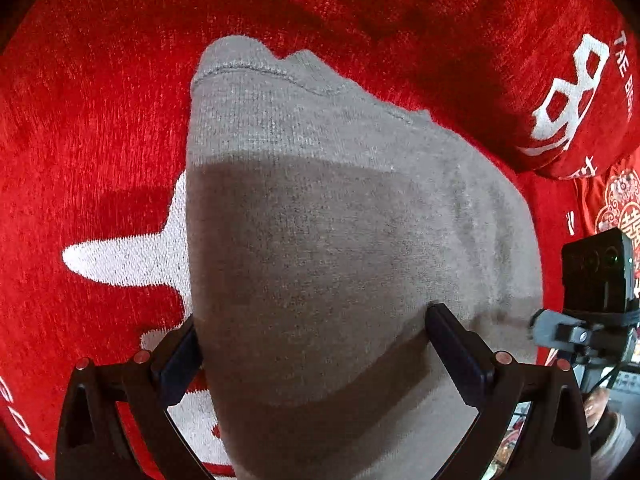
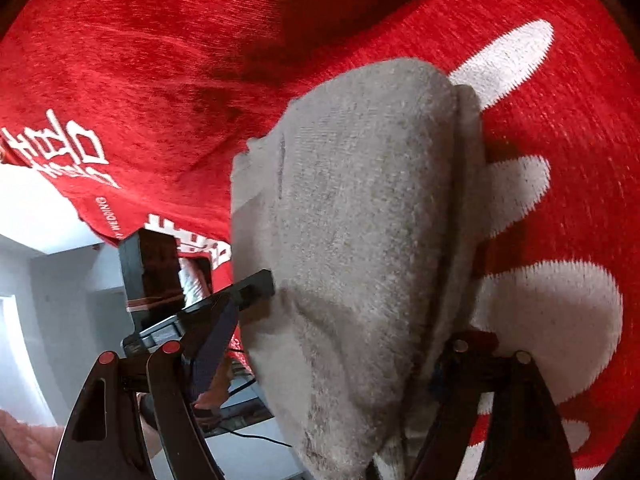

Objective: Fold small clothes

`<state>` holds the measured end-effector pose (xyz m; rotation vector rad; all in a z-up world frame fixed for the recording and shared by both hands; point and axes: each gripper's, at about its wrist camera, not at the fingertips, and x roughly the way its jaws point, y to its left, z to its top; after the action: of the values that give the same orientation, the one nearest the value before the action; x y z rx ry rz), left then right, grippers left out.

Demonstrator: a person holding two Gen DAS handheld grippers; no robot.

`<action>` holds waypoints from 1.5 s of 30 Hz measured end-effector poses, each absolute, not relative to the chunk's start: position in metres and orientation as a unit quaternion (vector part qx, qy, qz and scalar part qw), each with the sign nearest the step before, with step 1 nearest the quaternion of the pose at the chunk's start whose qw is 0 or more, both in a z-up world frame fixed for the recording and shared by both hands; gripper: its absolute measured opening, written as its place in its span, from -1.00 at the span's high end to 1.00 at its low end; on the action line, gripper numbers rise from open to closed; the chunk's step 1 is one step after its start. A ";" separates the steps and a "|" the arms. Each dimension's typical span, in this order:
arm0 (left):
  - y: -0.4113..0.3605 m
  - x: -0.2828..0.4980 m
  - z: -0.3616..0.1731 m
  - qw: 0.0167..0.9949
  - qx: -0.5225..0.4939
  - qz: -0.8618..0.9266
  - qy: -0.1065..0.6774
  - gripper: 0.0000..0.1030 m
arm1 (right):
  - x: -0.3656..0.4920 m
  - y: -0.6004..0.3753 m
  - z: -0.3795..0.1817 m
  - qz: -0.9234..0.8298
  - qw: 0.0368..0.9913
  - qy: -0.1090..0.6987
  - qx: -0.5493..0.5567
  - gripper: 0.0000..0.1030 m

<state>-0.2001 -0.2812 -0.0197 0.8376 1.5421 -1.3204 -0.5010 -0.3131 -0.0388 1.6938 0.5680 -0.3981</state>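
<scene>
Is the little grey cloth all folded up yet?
Not yet. The grey garment already looks doubled over: the right wrist view shows stacked layers along one edge. Right now it hangs between the fingers of both the left gripper and the right gripper, low over the red blanket. Whether the pads are pinching it is hard to tell. It's not yet lying flat and let go, and maybe needs another fold.
</scene>
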 end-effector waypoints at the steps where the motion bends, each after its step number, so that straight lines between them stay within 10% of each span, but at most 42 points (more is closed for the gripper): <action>1: -0.281 -0.199 -0.019 0.455 0.335 -0.534 0.629 -0.99 | -0.502 -0.312 -0.041 -0.184 0.601 0.261 0.732 0.35; 9: -0.266 -0.180 0.008 0.464 0.307 -0.553 0.621 0.01 | -0.490 -0.298 -0.010 -0.161 0.613 0.203 0.746 0.43; 27: -0.187 -0.115 0.078 0.455 0.278 -0.574 0.622 0.07 | -0.389 -0.215 0.029 -0.107 0.599 0.193 0.770 0.43; 45: -0.110 -0.025 0.056 0.552 0.309 -0.493 0.597 0.06 | -0.337 -0.206 0.037 -0.302 0.618 0.498 0.527 0.54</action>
<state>-0.0246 -0.1097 0.0561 0.7316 1.4123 -1.1658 -0.3373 -0.2061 0.0369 1.2127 1.1466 -0.6953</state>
